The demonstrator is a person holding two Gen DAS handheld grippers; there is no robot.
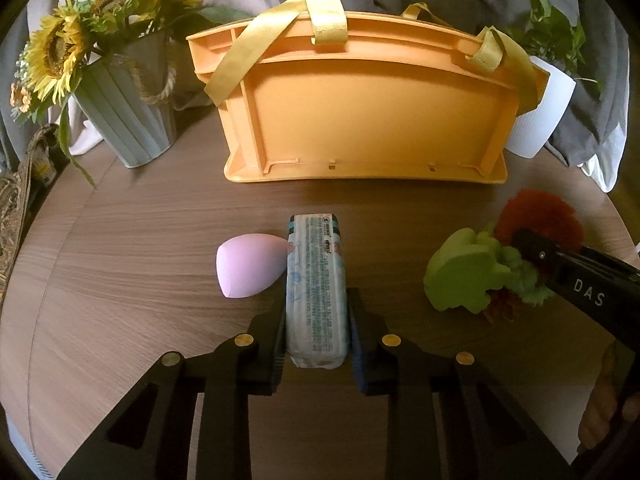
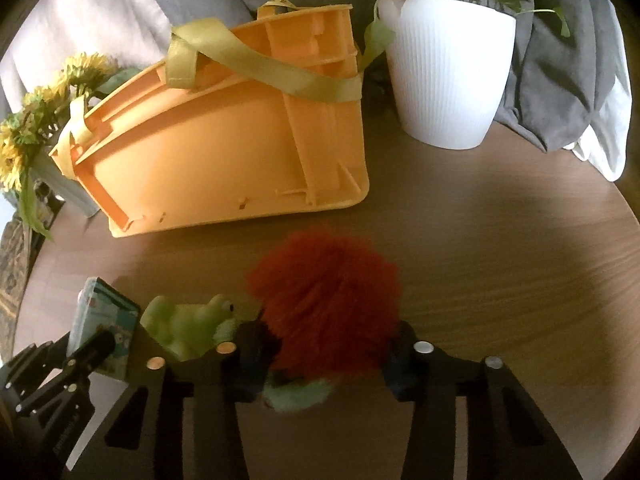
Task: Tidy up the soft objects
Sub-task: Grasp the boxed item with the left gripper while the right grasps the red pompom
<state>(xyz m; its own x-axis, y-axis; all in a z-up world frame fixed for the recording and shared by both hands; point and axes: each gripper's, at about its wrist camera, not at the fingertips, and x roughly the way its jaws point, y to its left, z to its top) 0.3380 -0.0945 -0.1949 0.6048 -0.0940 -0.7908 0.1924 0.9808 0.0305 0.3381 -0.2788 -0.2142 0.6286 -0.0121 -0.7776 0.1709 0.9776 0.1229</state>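
My left gripper [image 1: 316,320] is shut on a pale blue tissue pack [image 1: 315,280] that stands on edge on the wooden table [image 1: 140,240]. A pink egg-shaped sponge [image 1: 248,266] lies touching the pack's left side. My right gripper [image 2: 324,344] is closed around a red-orange fluffy pompom [image 2: 324,300], with green fluff beneath it. A green foam frog [image 2: 188,320] sits just left of the pompom; it also shows in the left wrist view [image 1: 460,276]. An orange plastic basket [image 1: 360,108] with yellow straps stands behind everything.
A grey pot of sunflowers [image 1: 124,108] stands at the back left. A white ribbed pot [image 2: 448,72] with a green plant stands at the back right. Grey and white cloth hangs behind the table. The table's round edge curves close on both sides.
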